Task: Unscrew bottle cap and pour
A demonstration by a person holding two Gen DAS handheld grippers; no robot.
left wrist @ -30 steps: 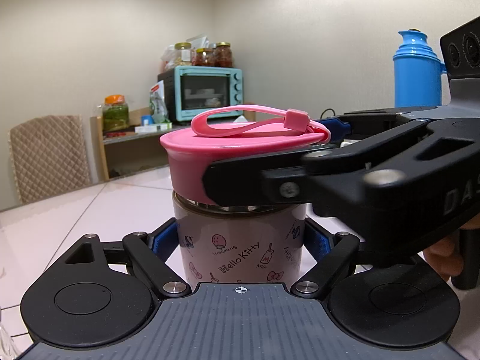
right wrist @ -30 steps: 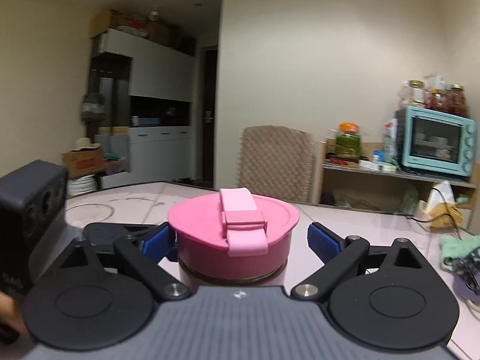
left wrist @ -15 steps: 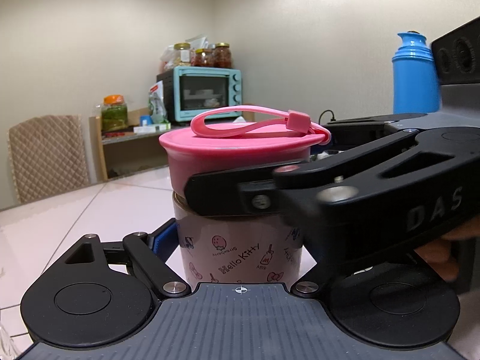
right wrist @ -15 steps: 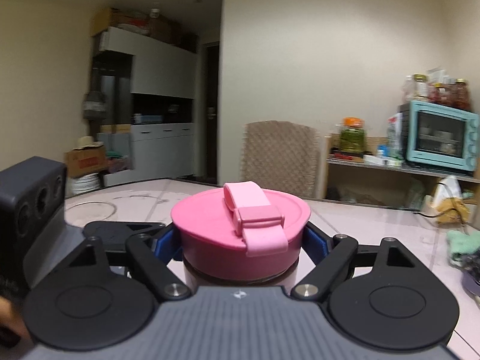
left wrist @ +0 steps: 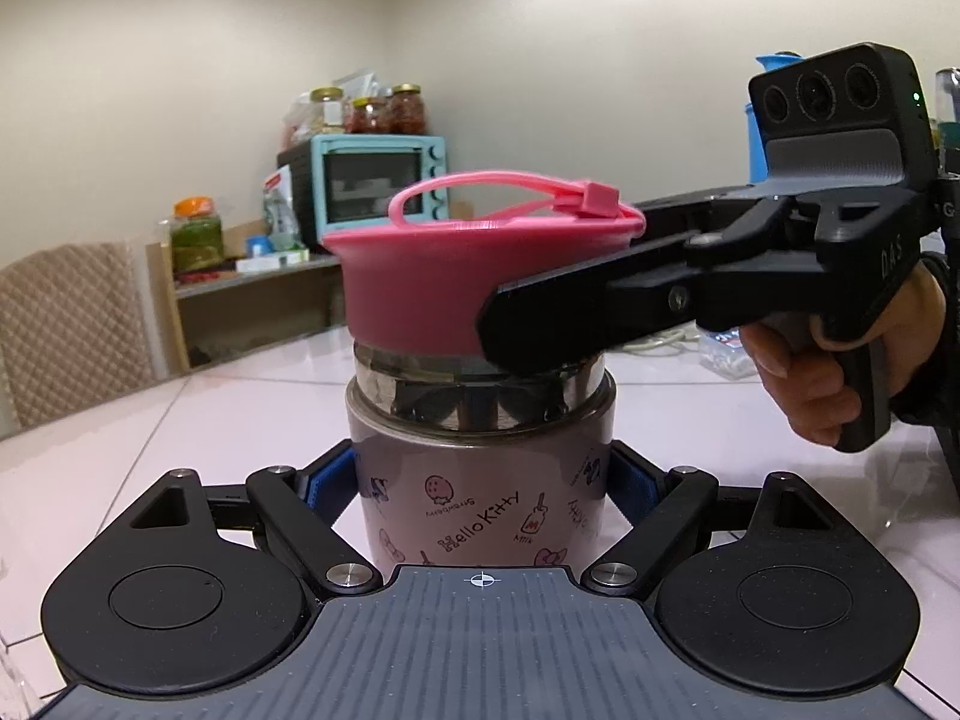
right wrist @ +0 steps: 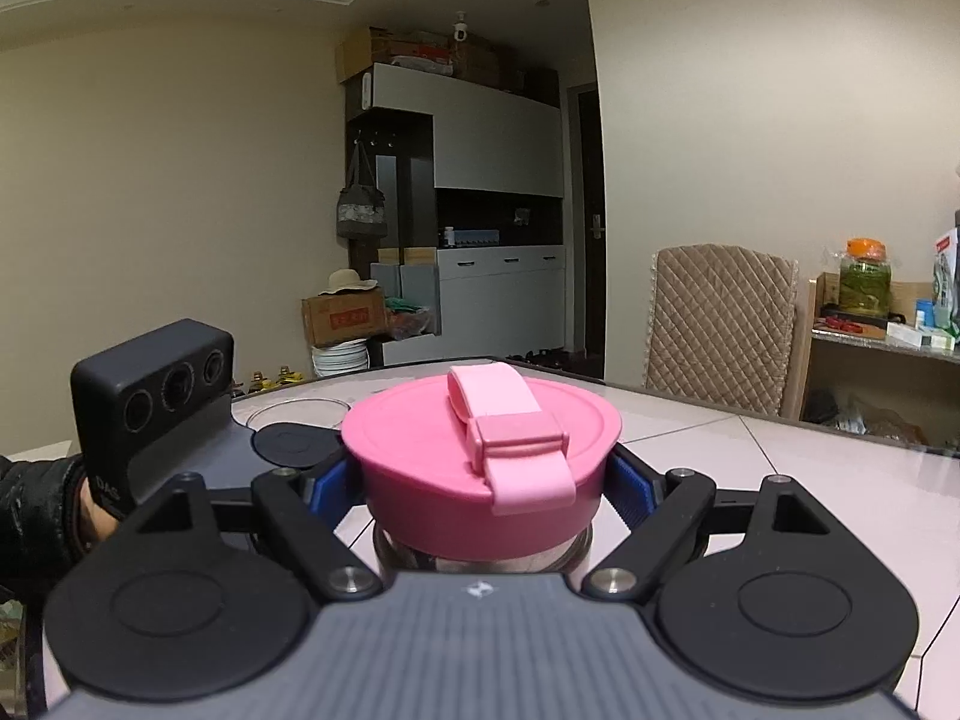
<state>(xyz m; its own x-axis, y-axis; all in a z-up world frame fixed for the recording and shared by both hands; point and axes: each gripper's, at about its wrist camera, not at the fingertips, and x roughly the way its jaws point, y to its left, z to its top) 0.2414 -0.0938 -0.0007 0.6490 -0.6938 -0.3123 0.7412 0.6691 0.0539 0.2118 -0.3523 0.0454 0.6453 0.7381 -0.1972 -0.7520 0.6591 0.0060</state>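
1. Since a second ago our right claw [right wrist: 486,483] has gone from standing clear of the pink cap [right wrist: 480,468] to clamped on it, and the cap now sits higher, with the bottle's steel threaded neck [left wrist: 477,393] bare under it.
2. Left claw [left wrist: 483,489] unchanged: blue pads pressed on both sides of the Hello Kitty bottle [left wrist: 483,504], low on its body.
3. Bottle stands upright on the white tiled counter [left wrist: 180,420], right in front of the left wrist camera.
4. Right claw comes in from the bottle's right side, seen in the left view as a black finger [left wrist: 600,312] lying across the cap's skirt. Blue pads [right wrist: 630,480] touch the cap on either side in the right view.
5. Cap looks slightly tilted relative to the bottle; we can't tell whether it's fully off the threads.
6. Pink carry strap [right wrist: 510,438] lies over the cap top, its clasp facing the right wrist camera.
7. A hand [left wrist: 840,360] grips the right claw's handle, right of the bottle. A dark sleeve [right wrist: 36,510] shows behind the left claw's camera block [right wrist: 156,384], left of the bottle.
8. Behind the bottle: teal toaster oven [left wrist: 378,180] with jars on top, quilted chair [left wrist: 66,330] to its left, blue thermos [left wrist: 762,120] far right, mostly hidden.
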